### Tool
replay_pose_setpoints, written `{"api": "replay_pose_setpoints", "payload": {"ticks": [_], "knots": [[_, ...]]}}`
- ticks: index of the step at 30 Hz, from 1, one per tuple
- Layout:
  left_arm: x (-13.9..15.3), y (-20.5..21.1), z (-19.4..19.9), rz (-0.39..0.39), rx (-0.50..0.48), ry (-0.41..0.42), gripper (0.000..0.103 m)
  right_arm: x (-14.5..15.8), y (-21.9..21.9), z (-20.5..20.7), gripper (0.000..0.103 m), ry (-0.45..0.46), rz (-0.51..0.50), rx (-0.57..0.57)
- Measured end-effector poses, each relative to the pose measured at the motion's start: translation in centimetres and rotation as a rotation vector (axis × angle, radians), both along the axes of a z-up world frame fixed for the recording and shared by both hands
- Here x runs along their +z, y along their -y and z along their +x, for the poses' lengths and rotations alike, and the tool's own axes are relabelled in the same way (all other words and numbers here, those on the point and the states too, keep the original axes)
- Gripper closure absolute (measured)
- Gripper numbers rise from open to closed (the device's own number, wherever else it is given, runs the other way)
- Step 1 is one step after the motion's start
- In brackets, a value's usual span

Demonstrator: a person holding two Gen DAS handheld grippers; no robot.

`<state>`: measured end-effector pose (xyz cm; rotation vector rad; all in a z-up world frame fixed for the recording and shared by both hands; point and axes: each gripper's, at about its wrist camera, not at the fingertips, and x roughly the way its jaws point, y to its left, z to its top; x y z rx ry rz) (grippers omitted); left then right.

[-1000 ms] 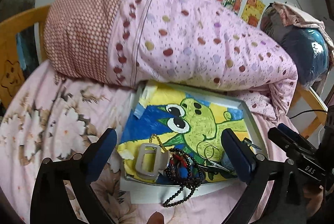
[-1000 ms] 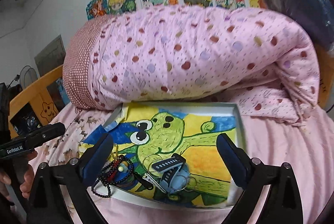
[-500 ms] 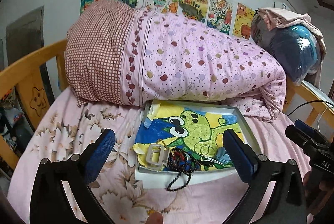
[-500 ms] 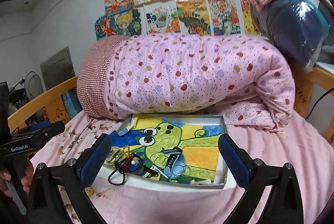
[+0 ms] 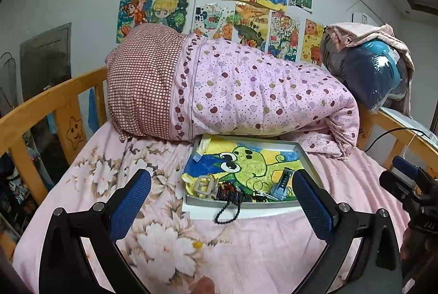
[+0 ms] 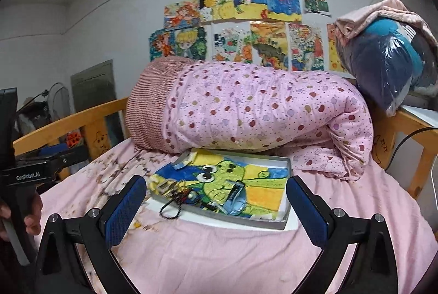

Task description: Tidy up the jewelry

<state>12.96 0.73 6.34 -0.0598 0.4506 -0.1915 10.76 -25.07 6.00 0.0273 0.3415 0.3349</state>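
left tool [image 5: 221, 200]: spread wide, empty, above bed, short of tray
right tool [image 6: 216, 200]: spread wide, empty, above bed, short of tray
tray [image 5: 308, 160]: shallow, grey-rimmed, on pink bed [image 5: 246, 253], against rolled quilt [image 5: 246, 94]; frog drawing [image 5: 246, 165] as liner
jewelry [image 5: 232, 190]: heaped at tray's near edge
black bead string [image 5: 227, 211]: hanging over near rim onto sheet
buckle piece [image 5: 204, 185]: left of beads
watch [image 5: 282, 181]: right of beads
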Motion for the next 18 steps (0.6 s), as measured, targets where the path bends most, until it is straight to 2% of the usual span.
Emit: {"api": "replay_pose_setpoints", "payload": {"ticks": [9, 13, 18], "knots": [[-1.6, -0.5, -5.1, 0.023, 0.028, 0.001, 0.002, -2.4, 0.1, -2.5, 0.000, -0.049, -0.015, 0.026], [-3.2, -0.8, -6.1, 0.013, 0.048, -0.028, 0.002, -3.7, 0.5, -2.7, 0.000, -0.085, -0.001, 0.016], [-4.8, -0.7, -6.2, 0.044, 0.069, -0.050, 0.002, -4.9, 0.1, -2.8, 0.000, -0.099, -0.021, 0.001]]}}
